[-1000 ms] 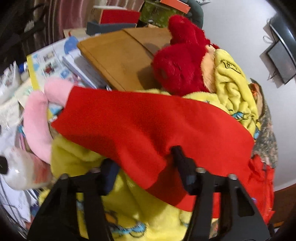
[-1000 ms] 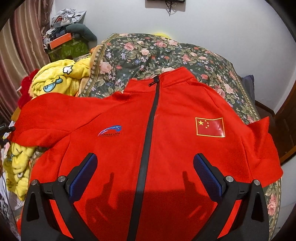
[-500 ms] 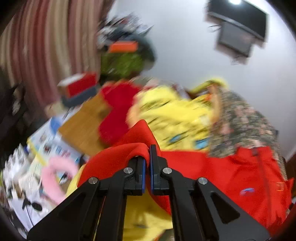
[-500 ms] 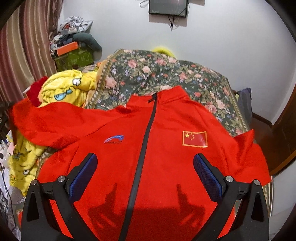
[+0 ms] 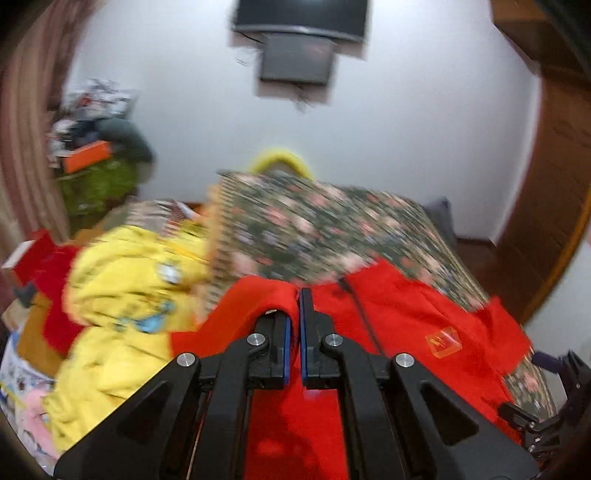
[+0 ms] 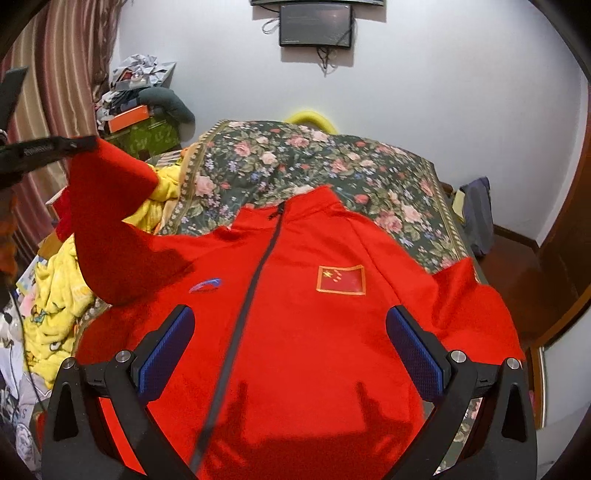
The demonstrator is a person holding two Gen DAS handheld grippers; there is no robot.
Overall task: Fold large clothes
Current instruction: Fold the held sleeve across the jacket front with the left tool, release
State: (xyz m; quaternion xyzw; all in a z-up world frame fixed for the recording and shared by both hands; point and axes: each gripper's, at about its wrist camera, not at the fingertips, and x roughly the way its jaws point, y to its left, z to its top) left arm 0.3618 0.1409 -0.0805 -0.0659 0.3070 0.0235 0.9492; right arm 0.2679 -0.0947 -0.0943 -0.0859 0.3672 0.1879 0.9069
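Note:
A red zip jacket [image 6: 295, 332] with a flag patch lies front up on the floral bedspread [image 6: 314, 162]. My left gripper [image 5: 294, 306] is shut on the end of the jacket's left sleeve [image 5: 255, 299] and holds it raised; the lifted sleeve [image 6: 110, 221] and the left gripper [image 6: 79, 144] show at the upper left of the right wrist view. My right gripper [image 6: 290, 350] is open and empty above the jacket's lower chest. The jacket body [image 5: 406, 325] also shows in the blurred left wrist view.
A yellow blanket [image 6: 55, 306] is heaped at the bed's left edge, also in the left wrist view [image 5: 125, 280]. Boxes and clutter [image 6: 136, 114] stand at the back left by a striped curtain. A dark screen [image 6: 314, 26] hangs on the white wall. A wooden door [image 6: 569, 240] is at right.
My left gripper closed on the sleeve end and lifted it up, swinging toward the jacket body. The right gripper stayed open and drew back slightly above the jacket.

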